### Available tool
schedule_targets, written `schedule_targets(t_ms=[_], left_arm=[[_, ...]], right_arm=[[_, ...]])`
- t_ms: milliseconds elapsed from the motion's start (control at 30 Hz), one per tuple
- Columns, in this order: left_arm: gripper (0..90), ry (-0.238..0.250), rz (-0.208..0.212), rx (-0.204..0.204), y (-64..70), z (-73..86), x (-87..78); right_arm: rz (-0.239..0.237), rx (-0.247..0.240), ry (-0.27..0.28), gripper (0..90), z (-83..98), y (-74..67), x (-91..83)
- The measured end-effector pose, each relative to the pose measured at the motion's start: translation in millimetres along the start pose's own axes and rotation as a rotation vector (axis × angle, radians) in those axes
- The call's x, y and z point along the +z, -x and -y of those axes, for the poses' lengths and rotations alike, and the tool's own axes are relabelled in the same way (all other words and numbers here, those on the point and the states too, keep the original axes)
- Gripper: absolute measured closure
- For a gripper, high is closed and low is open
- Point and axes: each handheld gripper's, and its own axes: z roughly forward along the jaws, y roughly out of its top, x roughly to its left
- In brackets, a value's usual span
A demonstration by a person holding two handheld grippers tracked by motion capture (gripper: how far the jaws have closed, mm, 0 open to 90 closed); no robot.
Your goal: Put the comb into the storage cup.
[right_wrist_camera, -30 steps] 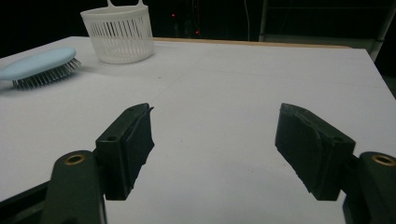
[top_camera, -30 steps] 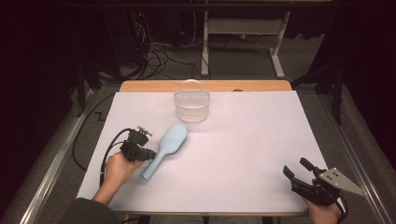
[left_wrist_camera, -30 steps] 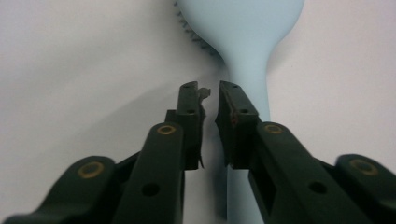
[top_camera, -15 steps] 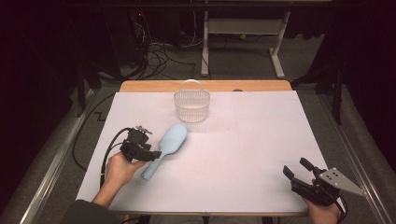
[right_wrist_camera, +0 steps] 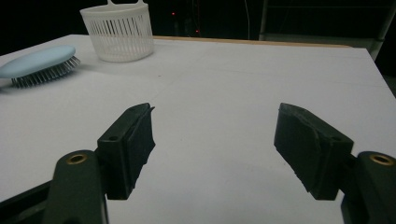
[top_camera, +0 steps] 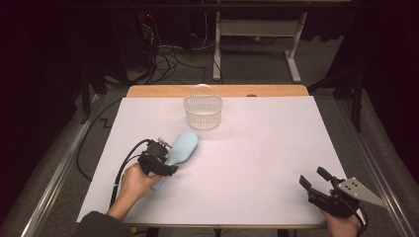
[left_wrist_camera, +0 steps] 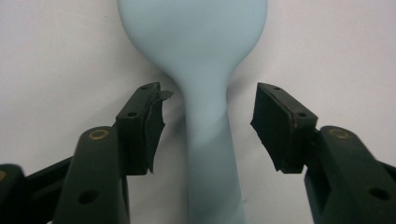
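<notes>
**Brush lying on the table, jaws wide apart**

The blue hairbrush [top_camera: 179, 149] lies bristles down on the white table [top_camera: 257, 163], left of the middle. The left gripper [left_wrist_camera: 208, 114] has just been opening; the brush handle sits between its jaws, but the pads do not touch it. The right gripper [top_camera: 312, 179] waits apart, open and holding nothing. If the jaws close crooked, the smooth handle might slip sideways. The white basket [top_camera: 203, 111] stands near the brush head, with nothing between them.
</notes>
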Motion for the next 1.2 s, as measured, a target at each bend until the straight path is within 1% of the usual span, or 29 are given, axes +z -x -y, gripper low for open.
schedule_targets(t_ms=[167, 233, 267, 400, 567, 667, 800, 933, 1067, 1167, 1200], left_arm=[[41.2, -0.014, -0.011, 0.018, 3.2, -1.6, 6.5], [40.7, -0.019, -0.017, 0.018, 3.7, -1.9, 8.0], [39.9, -0.038, -0.016, 0.003, 3.5, -3.0, 10.2], [40.6, -0.055, -0.022, -0.005, 3.4, -4.6, 15.0], [42.9, -0.047, -0.026, -0.017, 2.8, -5.8, 15.5], [44.7, -0.040, -0.045, -0.024, 4.2, -5.9, 16.2], [49.0, -0.035, -0.051, -0.032, 4.4, -7.0, 16.8], [54.6, -0.029, -0.055, -0.033, 4.5, -7.5, 16.9], [60.5, -0.010, -0.053, -0.036, 3.2, -7.1, 17.4], [61.8, -0.006, -0.051, -0.037, 2.9, -7.1, 17.6], [62.3, -0.006, -0.056, -0.028, 3.2, -7.2, 17.8]], right_arm=[[-0.003, 0.001, 0.000, 29.0, 0.0, -0.2, 0.3], [-0.003, -0.001, 0.001, 29.1, 0.0, -0.1, 0.2], [-0.001, -0.002, 0.002, 29.2, 0.0, -0.4, -0.1], [-0.003, -0.004, 0.002, 29.3, 0.0, -0.5, -0.1], [-0.003, -0.003, 0.002, 29.4, 0.0, -0.4, 0.0], [-0.003, -0.005, 0.002, 29.4, 0.0, -0.7, -0.2], [-0.003, -0.006, 0.000, 29.5, 0.0, -1.0, 0.0], [-0.002, -0.007, 0.001, 29.5, 0.0, -0.9, -0.3], [-0.003, -0.008, 0.002, 29.5, 0.0, -1.0, -0.3], [-0.004, -0.008, 0.003, 29.5, 0.0, -0.8, -0.3], [-0.004, -0.008, 0.003, 29.6, 0.0, -0.8, -0.4]])
